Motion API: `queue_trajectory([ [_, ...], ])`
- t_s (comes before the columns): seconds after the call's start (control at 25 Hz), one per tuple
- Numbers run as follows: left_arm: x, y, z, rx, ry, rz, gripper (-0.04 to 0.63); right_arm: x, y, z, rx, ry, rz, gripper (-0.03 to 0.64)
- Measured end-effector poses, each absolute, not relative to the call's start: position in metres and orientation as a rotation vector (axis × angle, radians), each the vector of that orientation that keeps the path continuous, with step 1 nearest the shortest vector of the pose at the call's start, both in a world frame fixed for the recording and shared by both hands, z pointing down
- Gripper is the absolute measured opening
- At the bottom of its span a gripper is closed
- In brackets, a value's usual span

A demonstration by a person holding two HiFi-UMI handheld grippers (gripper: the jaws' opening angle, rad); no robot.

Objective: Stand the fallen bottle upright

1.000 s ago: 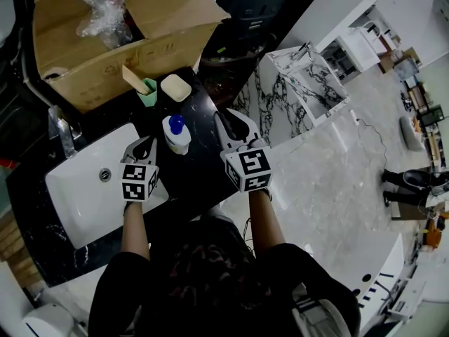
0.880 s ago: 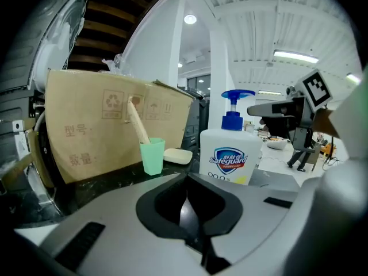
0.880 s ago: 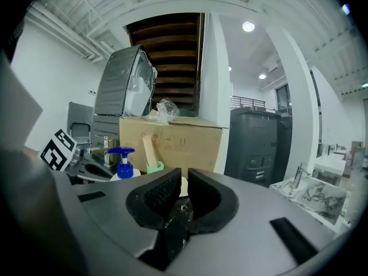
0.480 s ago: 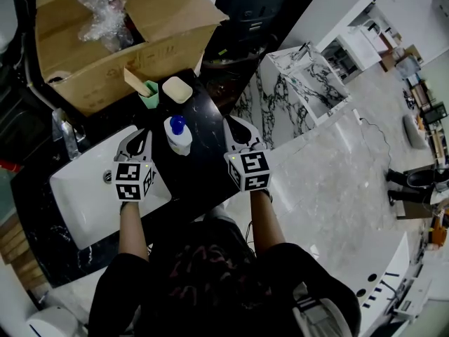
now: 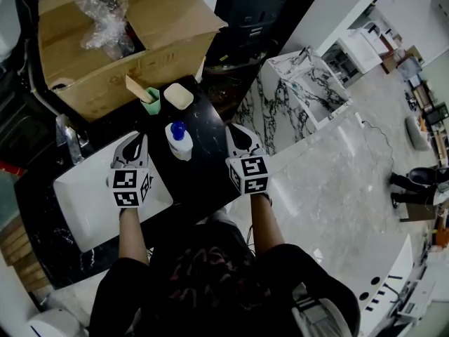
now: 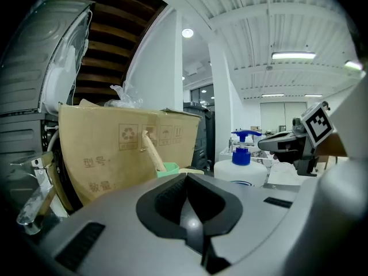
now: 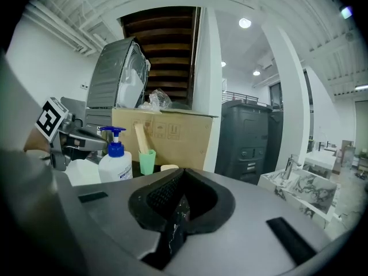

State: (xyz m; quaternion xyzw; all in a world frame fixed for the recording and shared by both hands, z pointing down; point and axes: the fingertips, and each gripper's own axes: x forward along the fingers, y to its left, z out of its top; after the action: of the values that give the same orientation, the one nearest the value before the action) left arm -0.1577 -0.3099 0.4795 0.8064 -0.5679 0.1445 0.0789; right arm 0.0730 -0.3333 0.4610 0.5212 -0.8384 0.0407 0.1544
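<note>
Black counter (image 5: 203, 177) with a white sink (image 5: 81, 202), seen from above. Centre: the bottle (image 5: 179, 141), white with a blue pump, stands upright on the counter just beside the sink's rim. Left of the bottle, the left gripper (image 5: 134, 140) is over the sink's far corner, its jaws pressed together with nothing between them. Right of the bottle, the right gripper (image 5: 236, 129) is near the counter's edge, its jaws likewise clenched and empty. Neither gripper touches the bottle. Behind the bottle are a green cup (image 5: 151, 102) holding a wooden stick and, just beside the cup, a cream dish (image 5: 177, 95). Farther behind the bottle is an open cardboard box (image 5: 123, 72) with crumpled plastic film (image 5: 105, 20) inside.
</note>
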Motion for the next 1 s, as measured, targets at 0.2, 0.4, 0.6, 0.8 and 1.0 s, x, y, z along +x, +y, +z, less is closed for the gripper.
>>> queue_trajectory([
  [0.2,-0.156,-0.31,0.481,2.403,-1.709,0.434,0.017,0.074,-0.336,0.462,1.491,-2.405,0.114,0.014],
  [0.4,-0.155,-0.309,0.48,2.401,-1.712,0.427,0.017,0.076,-0.338,0.463,1.493,-2.393,0.11,0.014],
  [0.6,-0.155,-0.307,0.478,2.397,-1.719,0.41,0.017,0.079,-0.338,0.463,1.505,-2.383,0.102,0.014],
  [0.8,-0.154,-0.305,0.478,2.395,-1.722,0.4,0.016,0.083,-0.339,0.461,1.522,-2.383,0.103,0.014],
  [1.0,-0.15,-0.307,0.475,2.412,-1.728,0.398,0.015,0.086,-0.34,0.459,1.536,-2.392,0.113,0.014],
])
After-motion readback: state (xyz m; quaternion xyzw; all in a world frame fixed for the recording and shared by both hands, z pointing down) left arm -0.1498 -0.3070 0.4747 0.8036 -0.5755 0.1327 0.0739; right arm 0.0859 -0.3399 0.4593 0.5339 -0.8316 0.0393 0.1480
